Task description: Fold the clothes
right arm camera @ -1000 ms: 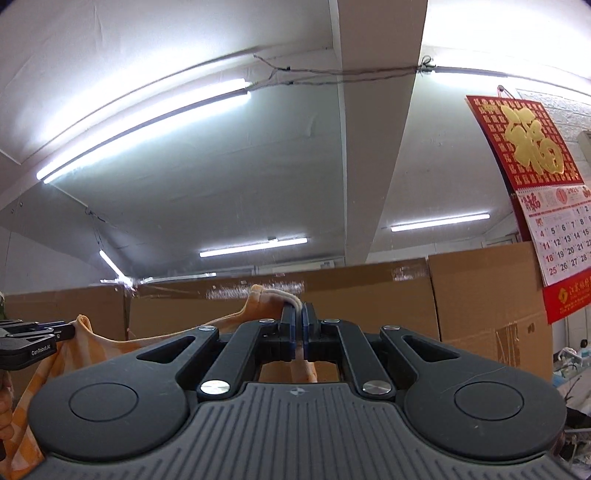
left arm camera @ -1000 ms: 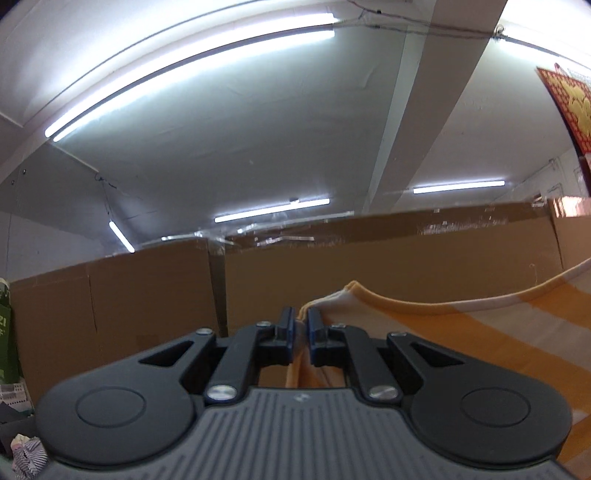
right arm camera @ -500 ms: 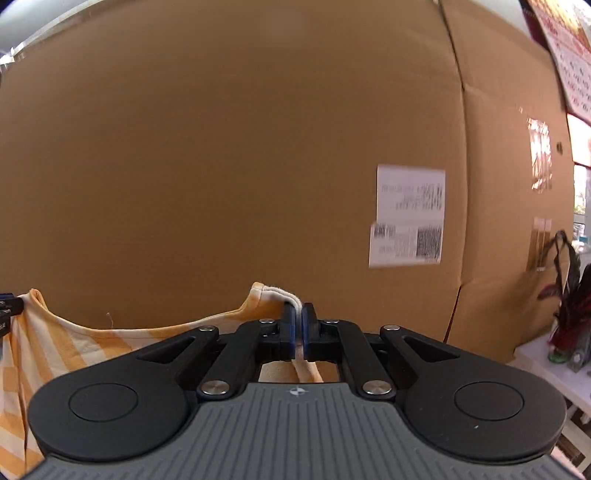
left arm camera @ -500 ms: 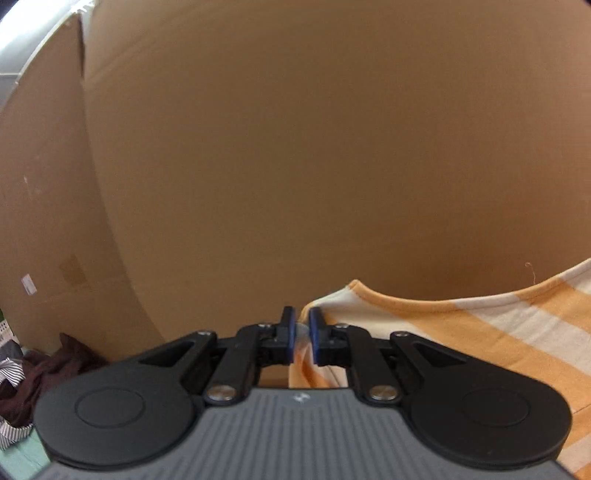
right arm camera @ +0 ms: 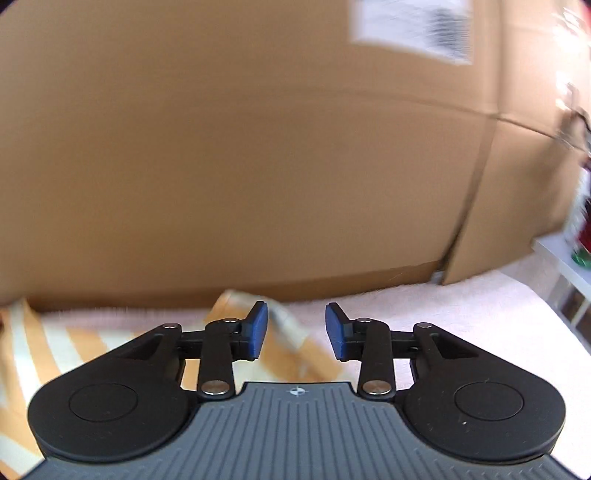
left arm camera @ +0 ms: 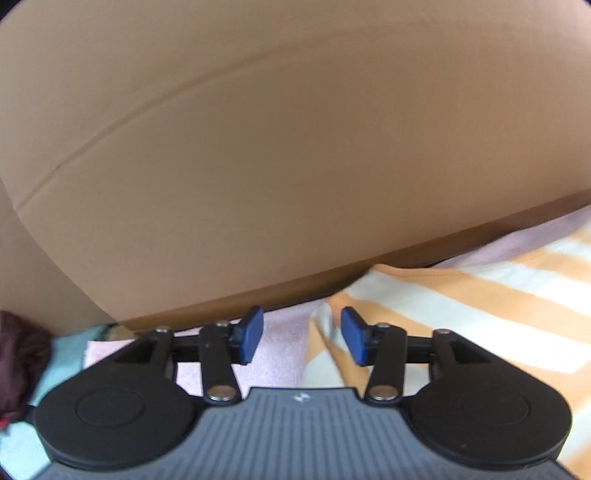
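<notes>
- Striped garment [left arm camera: 461, 295]: soft woven cloth, orange and cream, matt.
- Pink cover [right arm camera: 461, 314]: fuzzy, towel-like cloth.
- Cardboard wall [left arm camera: 295, 166]: plain brown board, matt and smooth.
- Paper label [right arm camera: 413, 29]: white, printed.
- Left gripper [left arm camera: 302, 334]: matt black plastic, blue rubbery pads [left arm camera: 251, 334], shiny metal rivets.

Both the left gripper [left arm camera: 301, 339] and right gripper [right arm camera: 295, 332] have released the striped shirt [left arm camera: 461, 295].
</notes>
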`<state>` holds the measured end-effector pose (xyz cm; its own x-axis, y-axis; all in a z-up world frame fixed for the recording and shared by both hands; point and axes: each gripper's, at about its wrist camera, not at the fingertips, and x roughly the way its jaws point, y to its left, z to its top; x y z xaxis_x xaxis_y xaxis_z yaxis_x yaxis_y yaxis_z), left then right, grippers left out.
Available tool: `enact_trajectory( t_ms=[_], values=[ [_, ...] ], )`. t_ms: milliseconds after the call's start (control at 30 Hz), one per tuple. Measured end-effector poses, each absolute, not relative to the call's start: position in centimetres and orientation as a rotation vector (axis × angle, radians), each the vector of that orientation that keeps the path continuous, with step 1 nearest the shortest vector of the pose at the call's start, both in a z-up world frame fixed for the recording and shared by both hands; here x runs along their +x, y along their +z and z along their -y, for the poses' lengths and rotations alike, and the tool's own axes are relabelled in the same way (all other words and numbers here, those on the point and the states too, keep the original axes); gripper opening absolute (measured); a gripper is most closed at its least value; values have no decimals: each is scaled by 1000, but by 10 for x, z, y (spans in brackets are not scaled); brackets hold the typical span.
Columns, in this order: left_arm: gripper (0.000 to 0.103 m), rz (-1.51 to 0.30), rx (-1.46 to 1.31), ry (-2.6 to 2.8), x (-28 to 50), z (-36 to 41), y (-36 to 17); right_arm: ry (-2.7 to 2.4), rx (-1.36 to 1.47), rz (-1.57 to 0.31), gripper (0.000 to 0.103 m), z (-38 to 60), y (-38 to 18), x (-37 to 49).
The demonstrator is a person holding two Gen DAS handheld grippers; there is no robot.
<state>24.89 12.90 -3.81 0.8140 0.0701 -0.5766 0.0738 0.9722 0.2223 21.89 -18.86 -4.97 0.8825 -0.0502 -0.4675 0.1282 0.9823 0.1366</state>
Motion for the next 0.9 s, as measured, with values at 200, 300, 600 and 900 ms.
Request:
enact_trajectory(
  t_ms=[200, 300, 600, 900],
  values=[
    [77, -558, 251, -63, 143, -182, 1, -6, 244, -420, 45, 240, 5, 112],
    [85, -566, 228, -85, 74, -196, -5, 1, 123, -438, 55, 258, 5, 39],
    [89, -684, 152, -109, -31, -186, -65, 66, -5, -695, 55, 269, -65, -64],
    [43, -687, 53, -141, -35, -168, -67, 106, 15, -644, 48, 254, -78, -74]
  ],
)
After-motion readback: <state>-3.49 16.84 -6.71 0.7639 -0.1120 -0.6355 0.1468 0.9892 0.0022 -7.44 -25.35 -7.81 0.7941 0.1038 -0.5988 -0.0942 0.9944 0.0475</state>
